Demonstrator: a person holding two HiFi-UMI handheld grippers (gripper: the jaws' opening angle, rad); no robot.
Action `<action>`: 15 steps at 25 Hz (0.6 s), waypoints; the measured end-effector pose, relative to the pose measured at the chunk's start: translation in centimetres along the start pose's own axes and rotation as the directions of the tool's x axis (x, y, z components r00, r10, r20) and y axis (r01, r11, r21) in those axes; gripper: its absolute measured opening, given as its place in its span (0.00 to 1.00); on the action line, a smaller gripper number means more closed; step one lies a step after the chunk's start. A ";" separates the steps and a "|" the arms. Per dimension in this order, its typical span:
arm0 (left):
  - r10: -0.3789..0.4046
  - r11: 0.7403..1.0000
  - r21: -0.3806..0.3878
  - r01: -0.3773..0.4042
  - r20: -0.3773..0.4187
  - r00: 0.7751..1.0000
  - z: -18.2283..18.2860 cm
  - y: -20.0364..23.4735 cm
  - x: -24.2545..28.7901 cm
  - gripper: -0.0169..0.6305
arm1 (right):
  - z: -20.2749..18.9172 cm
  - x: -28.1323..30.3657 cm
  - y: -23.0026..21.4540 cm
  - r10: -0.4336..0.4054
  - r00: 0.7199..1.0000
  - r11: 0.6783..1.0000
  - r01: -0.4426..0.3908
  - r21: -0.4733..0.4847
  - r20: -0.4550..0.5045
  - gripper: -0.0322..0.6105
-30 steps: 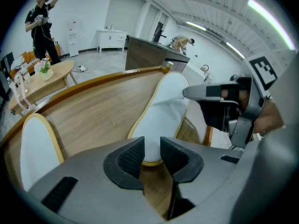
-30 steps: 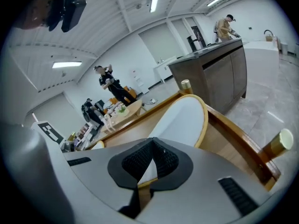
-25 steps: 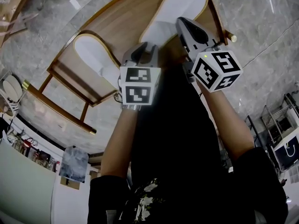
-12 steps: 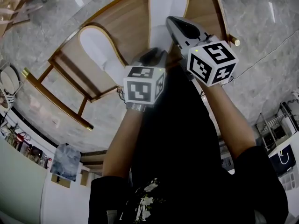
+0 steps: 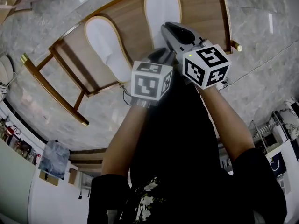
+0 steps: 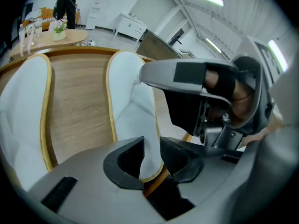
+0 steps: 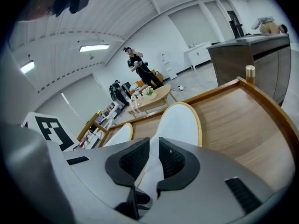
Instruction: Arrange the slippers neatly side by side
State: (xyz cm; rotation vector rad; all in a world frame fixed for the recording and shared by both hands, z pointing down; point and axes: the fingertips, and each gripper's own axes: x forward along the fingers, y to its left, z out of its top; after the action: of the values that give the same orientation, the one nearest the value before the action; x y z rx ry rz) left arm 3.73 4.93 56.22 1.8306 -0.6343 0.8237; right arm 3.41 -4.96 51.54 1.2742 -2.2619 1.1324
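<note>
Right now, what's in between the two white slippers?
Only a bare strip of the wooden table lies between the left slipper and the right slipper. The head view shows it, and the left gripper view too.

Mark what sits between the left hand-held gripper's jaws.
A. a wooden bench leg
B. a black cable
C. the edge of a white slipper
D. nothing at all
C: in the left gripper view, the left hand-held gripper is closed on the tan-trimmed edge of the white slipper.
</note>
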 end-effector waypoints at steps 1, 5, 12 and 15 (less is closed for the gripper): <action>-0.002 1.000 -0.004 0.002 0.002 1.000 0.0 0.1 0.0 0.18 | 0.0 0.1 -0.1 -0.001 1.000 1.000 0.001 0.022 -0.001 0.14; -0.004 1.000 -0.004 0.004 0.014 1.000 -0.1 0.1 0.0 0.18 | 0.3 0.2 0.1 0.026 1.000 0.997 -0.025 0.071 -0.007 0.24; -0.015 1.000 -0.011 0.015 0.031 0.999 0.0 0.2 0.1 0.17 | -0.7 0.2 0.6 0.054 0.997 0.994 -0.048 0.093 -0.060 0.12; -0.008 1.000 -0.006 0.008 0.042 0.999 0.1 0.4 -0.5 0.17 | -1.0 0.1 0.3 0.036 0.997 0.996 -0.029 0.087 -0.073 0.07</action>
State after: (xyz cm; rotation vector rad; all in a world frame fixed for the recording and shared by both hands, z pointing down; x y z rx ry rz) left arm 3.13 4.75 56.05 1.8484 -0.6551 0.7786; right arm 3.05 -4.14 52.09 1.2097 -2.2093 1.2794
